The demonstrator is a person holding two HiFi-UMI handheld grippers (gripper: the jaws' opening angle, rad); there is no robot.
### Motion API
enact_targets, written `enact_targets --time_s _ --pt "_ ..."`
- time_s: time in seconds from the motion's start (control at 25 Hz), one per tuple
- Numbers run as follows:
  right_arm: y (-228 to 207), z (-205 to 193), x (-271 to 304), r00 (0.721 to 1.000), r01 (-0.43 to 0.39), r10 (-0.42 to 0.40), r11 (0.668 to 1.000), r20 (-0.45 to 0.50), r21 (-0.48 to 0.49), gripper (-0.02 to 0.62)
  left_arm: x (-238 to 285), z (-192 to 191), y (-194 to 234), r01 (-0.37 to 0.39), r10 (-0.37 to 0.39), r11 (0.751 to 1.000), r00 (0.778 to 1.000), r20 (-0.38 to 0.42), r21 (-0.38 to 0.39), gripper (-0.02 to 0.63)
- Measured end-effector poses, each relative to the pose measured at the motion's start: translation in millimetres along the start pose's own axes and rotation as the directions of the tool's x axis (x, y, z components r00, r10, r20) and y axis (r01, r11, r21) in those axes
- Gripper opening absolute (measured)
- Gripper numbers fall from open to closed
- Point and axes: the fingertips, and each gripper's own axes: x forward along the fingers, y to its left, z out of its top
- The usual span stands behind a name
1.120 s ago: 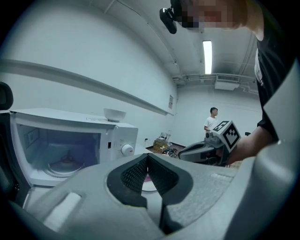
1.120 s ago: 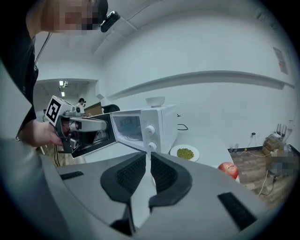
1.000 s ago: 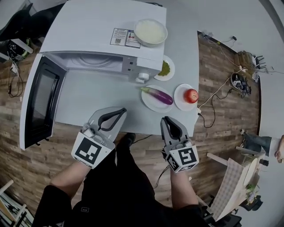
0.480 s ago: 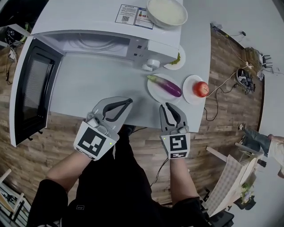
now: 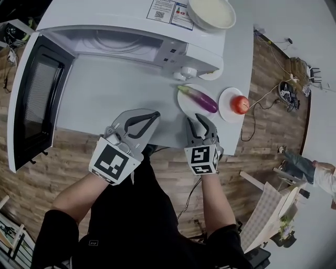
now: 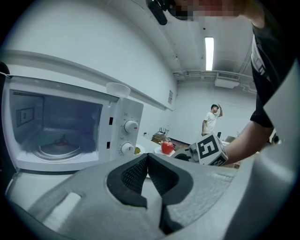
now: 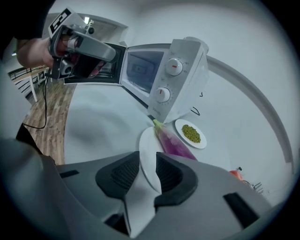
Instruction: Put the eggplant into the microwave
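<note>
Eggplant [image 5: 199, 99] | lay on plate [image 5: 187, 109] by tabletop's right edge, outside open microwave [image 5: 121, 42] | right gripper [image 5: 201, 121] near it, jaws just opened wide, empty | left gripper [image 5: 155, 113] closed, empty | grasping and placing remained

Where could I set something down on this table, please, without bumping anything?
The widest bare patch is the table in front of the open microwave, between its door on the left and the eggplant plate on the right. The right end is crowded: that plate, the apple plate and the greens plate sit close together.
</note>
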Motion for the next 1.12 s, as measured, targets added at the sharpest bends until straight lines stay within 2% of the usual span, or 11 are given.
enact_targets --time_s 0.4,0.68,0.88,0.96,1.12 --pt "5 -10 13 0.997 0.000 -0.009 0.993 -0.076 -0.117 0.132 -5 -2 8 0.006 -0.006 1.000 1.000 -0.012 0.013 0.009" --pt "4 -16 16 0.992 0.032 -0.044 0.994 -0.116 -0.105 0.132 -13 -10 8 0.022 -0.021 1.000 0.999 -0.034 0.017 0.009" --pt "0 -18 21 0.989 0.079 -0.086 0.995 -0.123 -0.056 0.130 -17 -19 12 0.028 -0.028 0.999 0.999 -0.047 0.018 0.009" --pt "0 -17 22 0.985 0.106 -0.117 0.990 -0.126 -0.094 0.119 -18 -22 12 0.033 -0.032 0.999 0.998 -0.056 0.017 0.009" --pt "0 -18 26 0.966 0.157 -0.200 0.957 -0.162 -0.243 0.074 -18 -25 13 0.046 -0.044 0.999 0.997 -0.070 0.019 0.009"
